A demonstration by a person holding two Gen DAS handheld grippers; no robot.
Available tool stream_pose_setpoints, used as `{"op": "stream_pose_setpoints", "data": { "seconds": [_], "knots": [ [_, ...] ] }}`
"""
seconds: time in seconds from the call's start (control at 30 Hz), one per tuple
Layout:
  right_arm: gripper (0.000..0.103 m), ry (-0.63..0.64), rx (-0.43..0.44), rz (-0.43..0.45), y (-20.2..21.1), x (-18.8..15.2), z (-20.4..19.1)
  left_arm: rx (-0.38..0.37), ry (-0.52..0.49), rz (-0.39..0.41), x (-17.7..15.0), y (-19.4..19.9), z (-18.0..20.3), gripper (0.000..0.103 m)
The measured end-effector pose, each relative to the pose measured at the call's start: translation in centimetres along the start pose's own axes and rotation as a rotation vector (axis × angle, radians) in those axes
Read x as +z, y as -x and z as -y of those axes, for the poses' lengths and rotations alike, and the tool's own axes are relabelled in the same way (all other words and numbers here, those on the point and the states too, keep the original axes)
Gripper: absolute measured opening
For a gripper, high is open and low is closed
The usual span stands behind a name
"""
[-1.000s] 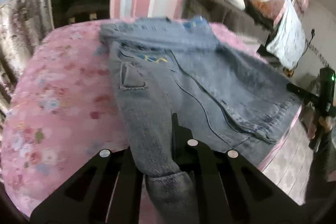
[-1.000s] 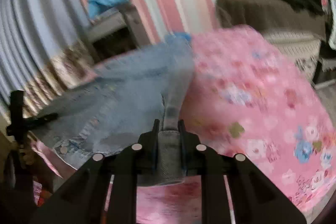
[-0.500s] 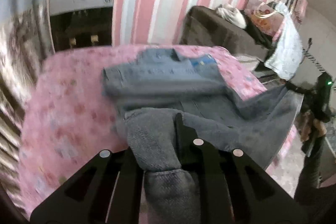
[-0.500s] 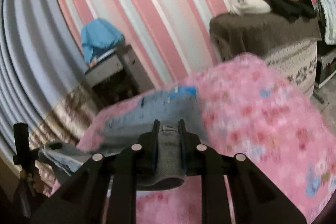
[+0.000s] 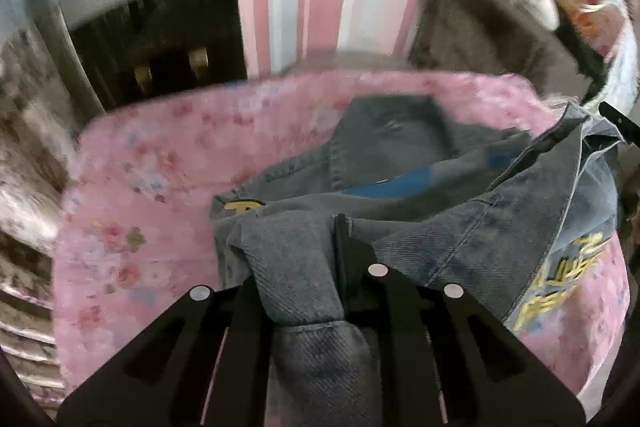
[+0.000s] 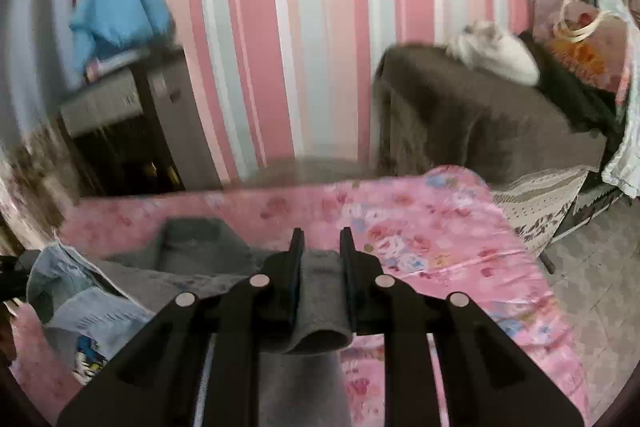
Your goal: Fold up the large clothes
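My left claw [image 5: 320,267] is pinching a bunched cuff of the denim jacket [image 5: 420,219], the cloth squeezed between its fingers [image 5: 348,247] and trailing back under the camera. My right claw [image 6: 320,267] is clamped on the other cuff [image 6: 320,303], whose open end sags toward the lens. Between them the jacket lies half lifted over the pink floral bed [image 5: 152,187], collar toward the far edge. I see a blue patch [image 5: 392,187] near the collar and yellow lettering [image 5: 560,279] on a raised panel, but the writing is too blurred to read. A small cartoon print [image 6: 88,355] shows at the right view's lower left. Beyond the bed stands a pink striped wall [image 6: 280,47].
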State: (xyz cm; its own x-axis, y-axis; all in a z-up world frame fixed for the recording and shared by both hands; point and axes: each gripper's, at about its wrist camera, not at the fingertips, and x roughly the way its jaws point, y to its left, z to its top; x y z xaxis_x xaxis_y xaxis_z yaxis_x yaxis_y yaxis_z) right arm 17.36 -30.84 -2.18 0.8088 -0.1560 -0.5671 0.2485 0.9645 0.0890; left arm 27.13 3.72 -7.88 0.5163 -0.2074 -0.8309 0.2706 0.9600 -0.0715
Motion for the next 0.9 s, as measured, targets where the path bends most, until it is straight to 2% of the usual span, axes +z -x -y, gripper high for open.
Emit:
{"op": "stream_pose_setpoints", "data": {
  "seconds": [0.07,0.13,0.27,0.33,0.37,0.4,0.47,0.53,0.63,0.67,0.7,0.73,0.77,0.87,0.9],
  "knots": [
    [0.018,0.040,-0.029,-0.060,-3.3,-0.6,-0.5,0.000,-0.004,-0.066,-0.3,-3.4,-0.2,0.011],
    [0.019,0.060,-0.038,-0.117,-6.2,-1.5,-0.7,0.009,-0.014,-0.097,-0.8,-5.6,-0.2,0.011],
    [0.024,0.059,-0.016,-0.188,-8.6,-2.6,-0.8,-0.019,-0.012,-0.083,-0.9,-5.3,-0.5,0.011],
    [0.046,0.026,0.041,-0.170,-7.6,-1.8,-0.4,-0.076,0.023,-0.088,-0.2,-4.2,-1.2,0.013],
    [0.070,0.001,0.077,-0.145,-6.8,-1.2,-0.2,-0.109,0.043,-0.084,0.3,-3.2,-1.5,0.014],
    [0.076,-0.029,0.119,-0.091,-5.1,-0.4,0.0,-0.127,0.053,-0.081,0.7,-2.7,-1.7,0.016],
    [0.076,-0.031,0.159,-0.031,-2.4,0.7,0.0,-0.181,0.057,-0.069,1.4,-0.9,-1.7,0.020],
    [0.076,-0.024,0.172,0.012,-0.3,1.1,0.0,-0.217,0.052,-0.068,1.7,0.0,-1.3,0.030],
    [0.076,-0.024,0.163,0.028,1.3,0.7,0.4,-0.271,0.059,-0.081,1.8,0.9,-1.5,0.032],
    [0.076,-0.020,0.149,0.022,1.3,0.4,0.6,-0.294,0.069,-0.087,1.8,1.0,-1.8,0.037],
    [0.076,-0.014,0.135,0.014,1.2,0.0,0.6,-0.328,0.087,-0.085,1.7,1.2,-2.1,0.060],
    [0.076,-0.004,0.119,-0.001,0.9,-0.6,0.7,-0.327,0.104,-0.055,1.7,1.8,-2.5,0.087],
    [0.076,-0.001,0.105,-0.018,0.5,-1.1,0.9,-0.267,0.118,0.005,1.6,2.8,-3.1,0.098],
    [0.076,-0.011,0.102,-0.044,-0.3,-2.2,1.3,-0.163,0.091,0.125,1.3,6.2,-3.9,0.100],
    [0.076,-0.015,0.103,-0.046,-0.4,-2.5,1.4,-0.100,0.079,0.157,1.2,6.8,-4.1,0.100]
  ]
}}
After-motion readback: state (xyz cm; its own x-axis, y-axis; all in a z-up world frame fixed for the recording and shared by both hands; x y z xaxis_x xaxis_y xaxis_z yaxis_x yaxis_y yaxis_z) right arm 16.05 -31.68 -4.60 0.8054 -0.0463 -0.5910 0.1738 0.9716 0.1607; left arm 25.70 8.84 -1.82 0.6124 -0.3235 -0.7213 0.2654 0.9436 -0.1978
